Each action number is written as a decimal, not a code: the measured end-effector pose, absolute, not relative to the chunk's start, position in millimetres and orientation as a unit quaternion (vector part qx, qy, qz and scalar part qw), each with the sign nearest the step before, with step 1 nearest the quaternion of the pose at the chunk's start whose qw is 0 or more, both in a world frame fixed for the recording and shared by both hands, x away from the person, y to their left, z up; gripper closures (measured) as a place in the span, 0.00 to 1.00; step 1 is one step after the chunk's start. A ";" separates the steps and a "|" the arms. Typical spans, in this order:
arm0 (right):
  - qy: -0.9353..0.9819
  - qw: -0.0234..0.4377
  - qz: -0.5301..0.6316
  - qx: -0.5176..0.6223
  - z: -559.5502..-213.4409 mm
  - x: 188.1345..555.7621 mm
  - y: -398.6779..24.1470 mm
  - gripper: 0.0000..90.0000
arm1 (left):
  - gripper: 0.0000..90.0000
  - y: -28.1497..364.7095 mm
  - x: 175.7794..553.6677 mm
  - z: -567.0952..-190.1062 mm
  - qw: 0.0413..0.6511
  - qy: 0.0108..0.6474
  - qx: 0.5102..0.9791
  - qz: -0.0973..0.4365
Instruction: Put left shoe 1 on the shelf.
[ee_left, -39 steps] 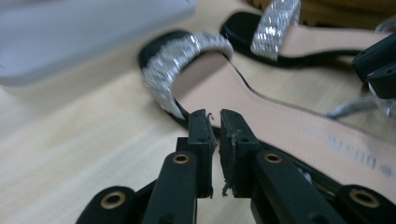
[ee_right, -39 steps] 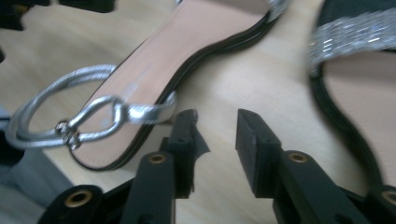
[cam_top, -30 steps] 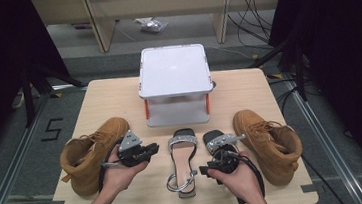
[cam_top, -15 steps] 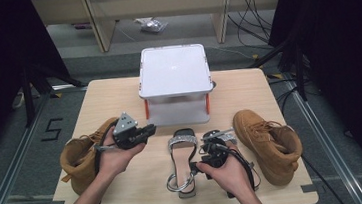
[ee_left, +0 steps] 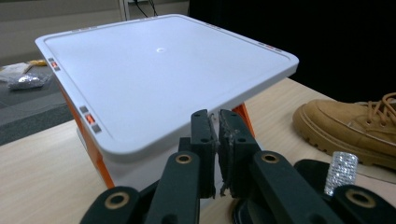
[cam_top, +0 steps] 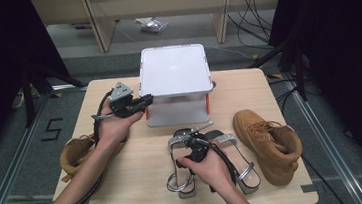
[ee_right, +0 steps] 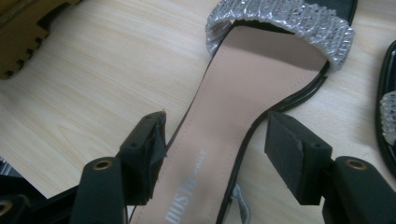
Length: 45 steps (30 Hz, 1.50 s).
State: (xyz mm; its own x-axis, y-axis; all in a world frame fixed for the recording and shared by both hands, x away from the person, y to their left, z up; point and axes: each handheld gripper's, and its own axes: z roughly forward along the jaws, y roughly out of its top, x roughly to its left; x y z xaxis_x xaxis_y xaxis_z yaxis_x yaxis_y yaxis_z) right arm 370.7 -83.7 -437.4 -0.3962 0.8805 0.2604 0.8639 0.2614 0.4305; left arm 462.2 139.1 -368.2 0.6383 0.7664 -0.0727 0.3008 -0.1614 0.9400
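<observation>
Right tool [ee_right: 215, 149] has just been opening, seemingly clear astride sandal [ee_right: 243, 107].

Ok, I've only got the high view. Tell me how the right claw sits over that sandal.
Observer: The right claw has just been opening. Its jaws stand wide on either side of the sandal, pads not pressing it.
Operator: Now give me the left claw.
Observer: It's shut with nothing between its jaws, pointing at the lid rim of the white box.
Operator: Read me the sandal's insole.
Observer: The lettering starts "DUSTO"; the rest is cut off.
</observation>
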 end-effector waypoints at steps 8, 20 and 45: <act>0.797 0.004 0.228 0.559 -442.1 373.6 -75.5 0.38 | 0.94 130.8 491.5 -366.2 0.519 0.395 0.722 0.229; 0.797 0.004 0.200 0.570 -452.5 374.9 -59.2 0.36 | 0.86 121.1 505.2 -372.4 0.507 0.406 0.725 0.231; 0.807 -0.037 0.125 0.577 -475.7 398.9 -49.9 0.33 | 0.79 119.2 509.1 -381.2 0.496 0.428 0.721 0.225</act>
State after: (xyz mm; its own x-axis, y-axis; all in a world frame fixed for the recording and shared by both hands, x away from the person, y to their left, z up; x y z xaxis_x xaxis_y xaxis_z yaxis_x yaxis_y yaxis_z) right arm 398.9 -49.9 -475.7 -0.3322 0.9212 0.2026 0.9394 0.3038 0.1587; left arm 509.1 119.2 -381.2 0.5318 0.8410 -0.0997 0.3935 -0.1412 0.9084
